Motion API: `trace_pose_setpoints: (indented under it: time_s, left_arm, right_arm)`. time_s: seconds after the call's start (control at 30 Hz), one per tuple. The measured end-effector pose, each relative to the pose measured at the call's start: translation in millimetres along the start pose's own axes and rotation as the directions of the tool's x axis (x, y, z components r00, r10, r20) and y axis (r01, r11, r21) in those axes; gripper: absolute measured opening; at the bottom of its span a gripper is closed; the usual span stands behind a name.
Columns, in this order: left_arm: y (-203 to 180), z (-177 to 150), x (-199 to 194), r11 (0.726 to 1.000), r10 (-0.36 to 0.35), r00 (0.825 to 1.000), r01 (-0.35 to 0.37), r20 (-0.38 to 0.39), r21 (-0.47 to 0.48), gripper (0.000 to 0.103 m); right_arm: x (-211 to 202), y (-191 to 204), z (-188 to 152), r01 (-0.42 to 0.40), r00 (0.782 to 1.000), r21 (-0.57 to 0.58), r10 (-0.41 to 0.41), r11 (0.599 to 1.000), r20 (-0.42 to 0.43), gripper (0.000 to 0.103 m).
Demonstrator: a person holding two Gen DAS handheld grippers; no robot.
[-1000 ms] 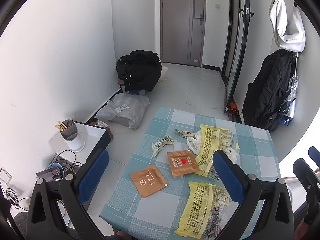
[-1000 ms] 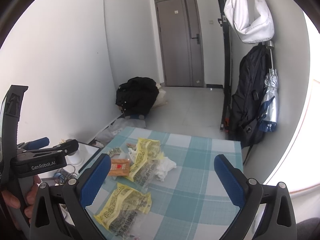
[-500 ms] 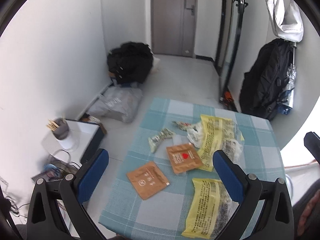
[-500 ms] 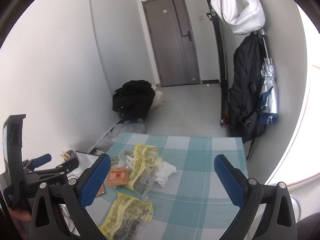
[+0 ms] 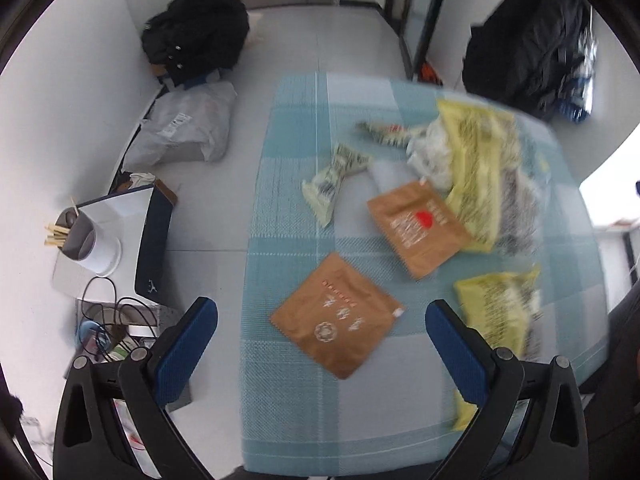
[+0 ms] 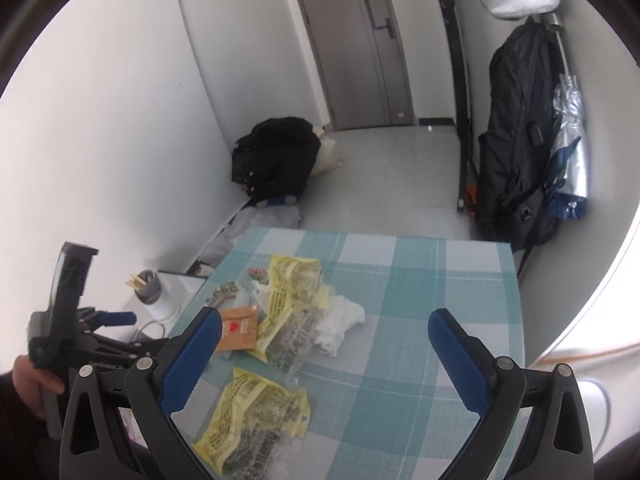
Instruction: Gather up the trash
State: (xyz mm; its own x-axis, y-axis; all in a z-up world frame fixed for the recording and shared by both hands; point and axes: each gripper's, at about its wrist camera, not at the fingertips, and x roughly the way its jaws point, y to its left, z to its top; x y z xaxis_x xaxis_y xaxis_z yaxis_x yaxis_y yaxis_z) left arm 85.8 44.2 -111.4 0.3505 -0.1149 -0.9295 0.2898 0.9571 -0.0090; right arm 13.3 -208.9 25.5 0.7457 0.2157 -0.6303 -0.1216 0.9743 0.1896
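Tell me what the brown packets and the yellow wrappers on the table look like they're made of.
Brown packets: matte, kraft-paper look, lying flat; a foil lining can't be ruled out.
Yellow wrappers: thin plastic film, crinkled, glossy, with clear sections.

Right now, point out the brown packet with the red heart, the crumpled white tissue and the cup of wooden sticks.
Brown packet with the red heart [image 5: 418,229], left wrist view, middle of its face.
Crumpled white tissue [image 6: 340,322], right wrist view, middle of the wad.
Cup of wooden sticks [image 5: 80,234], left wrist view, grey upper wall.
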Motion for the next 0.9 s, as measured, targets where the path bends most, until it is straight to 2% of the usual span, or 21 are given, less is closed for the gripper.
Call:
trace_pose_setpoints:
  time_s: [0.07, 0.13, 0.23, 0.37, 0.47, 0.73, 0.77, 0.83, 0.9]
  left_arm:
    - [1.2, -2.4, 13.1, 0.999, 0.036, 0.999, -0.035, -0.031, 0.033, 0.102]
    - [1.3, -4.2, 18.8, 0.999, 0.018, 0.998, -0.015, -0.06, 0.052, 0.102]
    - [-0.4, -4.8, 24.3, 0.996, 0.028, 0.994, -0.019, -0.103, 0.087, 0.102]
    - [-4.5, -3.7, 19.6, 0.995, 0.012, 0.996, -0.004, -0.087, 0.1, 0.098]
    - [-9.6, -4.6, 13.8, 0.993, -0.002, 0.997, 0.011, -0.079, 0.115, 0.09]
    - [-30.4, -9.6, -1.4, 0.985, -0.026, 0.998, 0.035, -0.053, 0.171, 0.052]
    - [-29.8, -9.1, -1.2, 0.985, -0.028, 0.998, 0.036, -0.051, 0.171, 0.05]
    - [-30.3, -9.9, -4.4, 0.987, -0.036, 0.998, 0.043, -0.049, 0.155, 0.04]
    - [-26.8, -10.3, -7.2, 0.99, -0.068, 0.996, 0.075, -0.056, 0.118, 0.033]
  right_arm:
    - [3.0, 1.7, -1.2, 0.0, 1.0, -0.019, 0.0, 1.0, -0.009, 0.103]
    - [5.4, 3.8, -2.2, -0.004, 1.0, -0.04, 0.004, 0.999, -0.006, 0.103]
    - [8.7, 7.7, -3.0, -0.002, 1.0, -0.07, 0.002, 0.998, -0.011, 0.103]
    - [12.6, 12.9, -3.4, -0.01, 1.0, -0.091, 0.008, 0.996, -0.025, 0.103]
    - [13.1, 16.8, -4.1, -0.017, 0.999, -0.101, 0.014, 0.995, -0.03, 0.103]
    - [11.1, 27.3, -6.6, -0.02, 0.999, -0.135, 0.016, 0.991, -0.028, 0.103]
    - [10.8, 28.1, -7.2, -0.02, 0.999, -0.137, 0.016, 0.99, -0.029, 0.103]
    - [10.0, 30.7, -8.4, -0.018, 1.0, -0.146, 0.014, 0.989, -0.027, 0.103]
    - [9.0, 33.0, -9.4, -0.012, 1.0, -0.154, 0.008, 0.988, -0.024, 0.103]
